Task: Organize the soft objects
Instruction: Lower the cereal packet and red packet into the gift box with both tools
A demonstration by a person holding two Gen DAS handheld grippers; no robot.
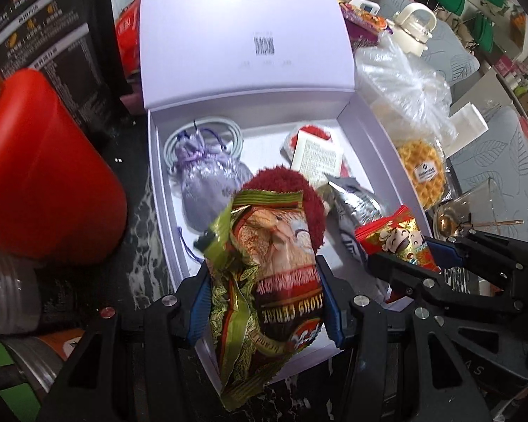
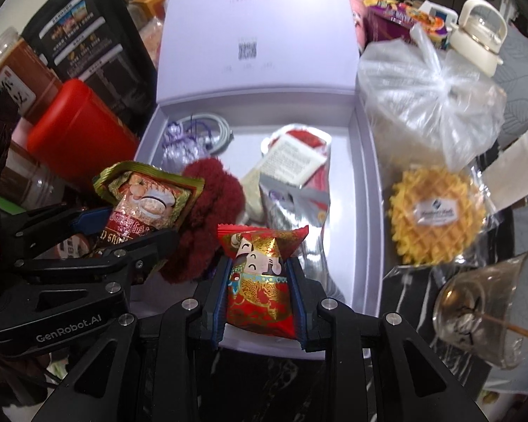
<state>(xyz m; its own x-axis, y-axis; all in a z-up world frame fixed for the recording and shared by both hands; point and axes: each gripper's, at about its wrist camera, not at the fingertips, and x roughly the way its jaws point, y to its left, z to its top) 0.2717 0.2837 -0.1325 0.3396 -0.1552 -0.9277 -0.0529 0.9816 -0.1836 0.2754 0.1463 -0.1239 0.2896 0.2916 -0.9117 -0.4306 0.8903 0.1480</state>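
Observation:
An open white box (image 1: 158,176) (image 2: 364,183) lies ahead with its lid up. Inside are a lilac drawstring pouch (image 1: 207,183) (image 2: 177,147), a dark red fluffy item (image 1: 299,190) (image 2: 211,218), a silver foil bag (image 1: 355,207) (image 2: 292,211) and a red packet with a white label (image 1: 316,151) (image 2: 292,154). My left gripper (image 1: 264,281) (image 2: 123,225) is shut on a green-and-gold cereal sachet (image 1: 264,281) (image 2: 144,193), held over the box's front. My right gripper (image 2: 260,288) (image 1: 404,249) is shut on a small red cartoon-figure packet (image 2: 260,281) (image 1: 397,235) above the box's front edge.
A red canister (image 1: 42,168) (image 2: 77,119) and dark cartons (image 1: 52,35) stand left of the box. To its right lie a knotted clear plastic bag (image 2: 426,98), a wrapped waffle (image 2: 436,211) (image 1: 422,172), a glass cup (image 2: 489,302) and a cream kettle (image 2: 478,35).

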